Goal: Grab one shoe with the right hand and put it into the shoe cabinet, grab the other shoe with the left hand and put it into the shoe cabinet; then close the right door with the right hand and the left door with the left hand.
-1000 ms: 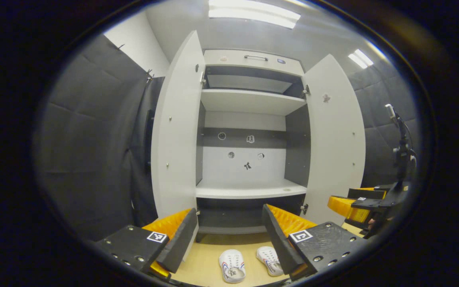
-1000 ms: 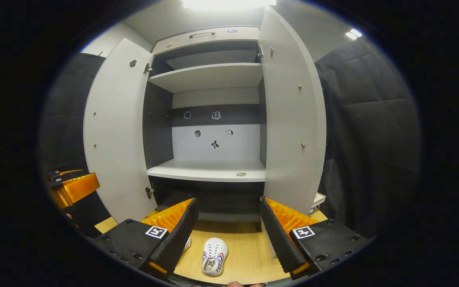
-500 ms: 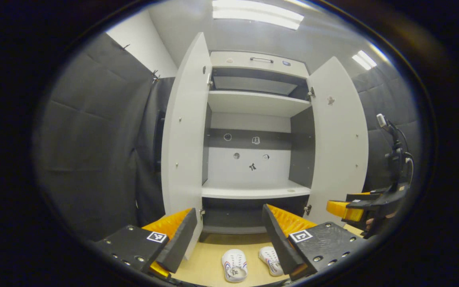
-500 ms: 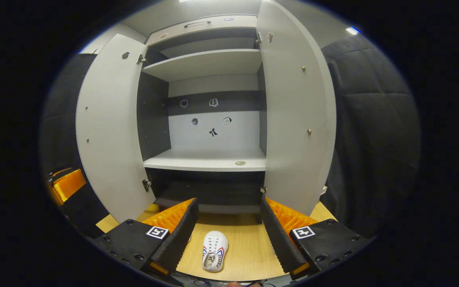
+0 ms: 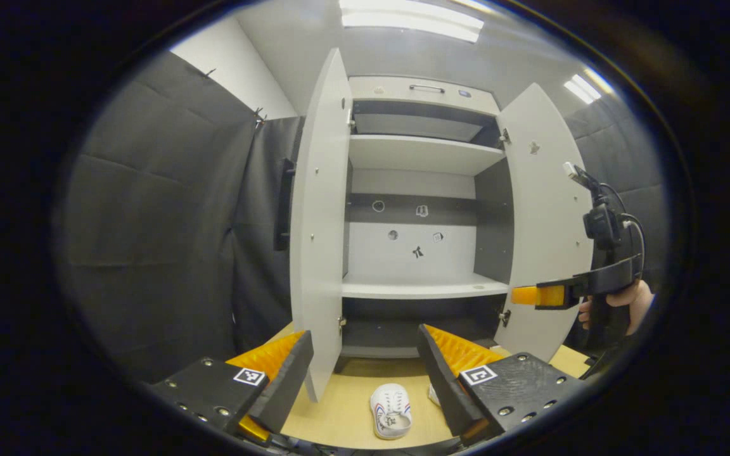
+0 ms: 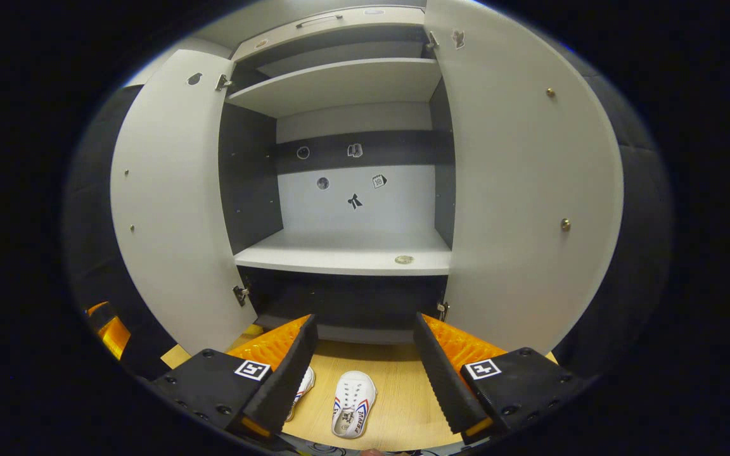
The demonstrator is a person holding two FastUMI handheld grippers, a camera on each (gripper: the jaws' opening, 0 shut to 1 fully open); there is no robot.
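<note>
In the right gripper view, the right gripper [image 6: 362, 367] sits nearest, its jaws spread wide with nothing between them. Just beyond, on the light wooden floor [image 6: 397, 405], lies a white shoe [image 6: 353, 403] with red and blue side stripes and dark printing on its insole, too small to read. A second shoe [image 6: 301, 387] lies just left of it, mostly hidden behind the left finger. Each finger mount carries a small square black-and-white marker [image 6: 252, 370]. Farther off stands the shoe cabinet [image 6: 346, 253], pale grey with a dark interior, its left door [image 6: 168, 202] and right door [image 6: 523, 209] both swung open. A round disc [image 6: 403, 259] rests on the middle shelf, and small stickers [image 6: 355, 201] dot the back panel, their details unclear. In the left gripper view, the left gripper [image 5: 365, 367] is likewise near, jaws spread and empty, above the same floor, where one white shoe lies between its fingers, the other mostly hidden behind the right finger. To the right, beside the open right door, a person's hand [image 5: 631, 304] holds the right gripper; from this side I cannot tell how those jaws stand. The cabinet's top drawer has a bar handle [image 5: 427, 88].
</note>
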